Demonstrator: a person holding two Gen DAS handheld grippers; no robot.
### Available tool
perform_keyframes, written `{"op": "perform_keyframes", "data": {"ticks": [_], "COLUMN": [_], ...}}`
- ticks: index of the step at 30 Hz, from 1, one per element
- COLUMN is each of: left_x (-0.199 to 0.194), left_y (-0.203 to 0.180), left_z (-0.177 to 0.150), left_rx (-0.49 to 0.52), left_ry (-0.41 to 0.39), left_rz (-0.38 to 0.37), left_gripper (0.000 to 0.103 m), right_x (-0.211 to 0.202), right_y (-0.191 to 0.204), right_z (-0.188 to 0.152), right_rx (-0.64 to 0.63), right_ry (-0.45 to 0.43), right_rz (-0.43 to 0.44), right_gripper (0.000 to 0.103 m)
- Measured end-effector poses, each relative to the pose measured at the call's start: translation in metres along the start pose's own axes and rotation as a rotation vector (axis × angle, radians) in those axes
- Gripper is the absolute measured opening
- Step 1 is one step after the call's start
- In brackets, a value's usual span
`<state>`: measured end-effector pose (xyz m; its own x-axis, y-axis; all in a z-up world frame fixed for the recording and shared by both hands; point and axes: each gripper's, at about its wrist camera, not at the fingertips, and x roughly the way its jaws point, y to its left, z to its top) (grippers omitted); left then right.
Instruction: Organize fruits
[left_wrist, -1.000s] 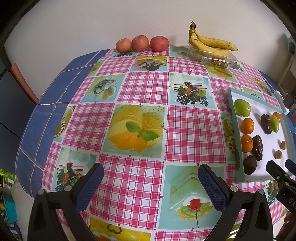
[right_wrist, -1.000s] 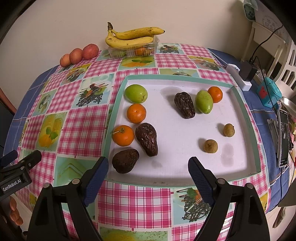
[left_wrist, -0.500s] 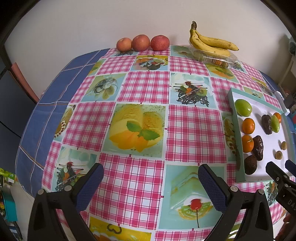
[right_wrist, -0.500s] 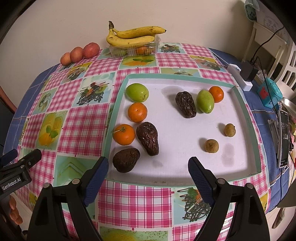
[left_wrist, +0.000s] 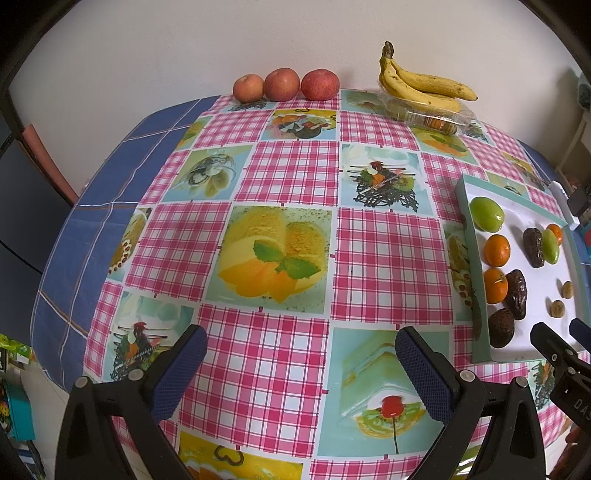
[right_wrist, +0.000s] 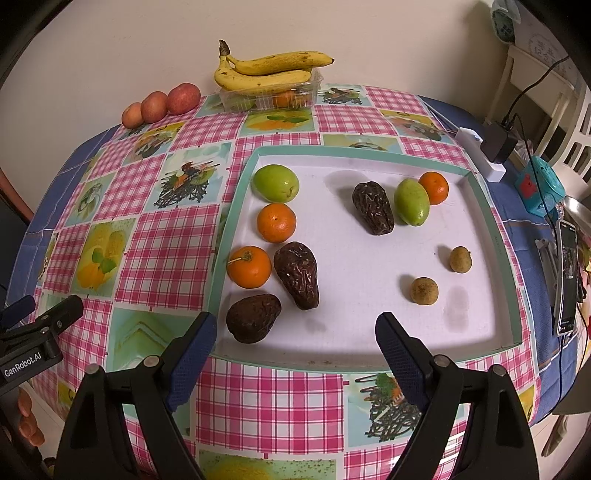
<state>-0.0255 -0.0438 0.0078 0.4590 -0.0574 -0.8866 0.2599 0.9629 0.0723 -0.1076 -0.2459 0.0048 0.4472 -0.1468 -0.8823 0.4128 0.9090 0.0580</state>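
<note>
A white tray with a teal rim (right_wrist: 369, 153) (left_wrist: 466, 221) lies on the checked tablecloth. It holds two green fruits (right_wrist: 275, 182), three oranges (right_wrist: 276, 222), three dark wrinkled avocados (right_wrist: 297, 273) and two small brown fruits (right_wrist: 424, 290). My right gripper (right_wrist: 295, 349) is open and empty, hovering over the tray's near edge. My left gripper (left_wrist: 301, 363) is open and empty above the cloth, left of the tray. It also shows in the right wrist view (right_wrist: 37, 314).
Three red apples (left_wrist: 284, 85) and bananas (right_wrist: 269, 70) on a clear plastic box (right_wrist: 273, 98) stand at the back by the wall. A phone (right_wrist: 567, 277), a charger (right_wrist: 487, 147) and a teal gadget (right_wrist: 541, 186) lie right of the tray.
Both views have drifted slightly; the fruits sit a little lower and further right in frame. Both grippers stay open and no fruit has moved.
</note>
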Motion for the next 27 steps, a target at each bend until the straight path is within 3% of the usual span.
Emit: {"op": "perform_keyframes", "data": {"ticks": [27], "left_x": [-0.0023], "left_y": [0.0032], "left_z": [-0.0002], "left_rx": [0.0], "left_ry": [-0.008], "left_rz": [0.035], "left_gripper": [0.103], "right_x": [0.0004], "right_y": [-0.0003], "right_z": [0.0001], "right_rx": [-0.006], "right_ry": [0.003], "right_rz": [0.003], "right_gripper": [0.088]}}
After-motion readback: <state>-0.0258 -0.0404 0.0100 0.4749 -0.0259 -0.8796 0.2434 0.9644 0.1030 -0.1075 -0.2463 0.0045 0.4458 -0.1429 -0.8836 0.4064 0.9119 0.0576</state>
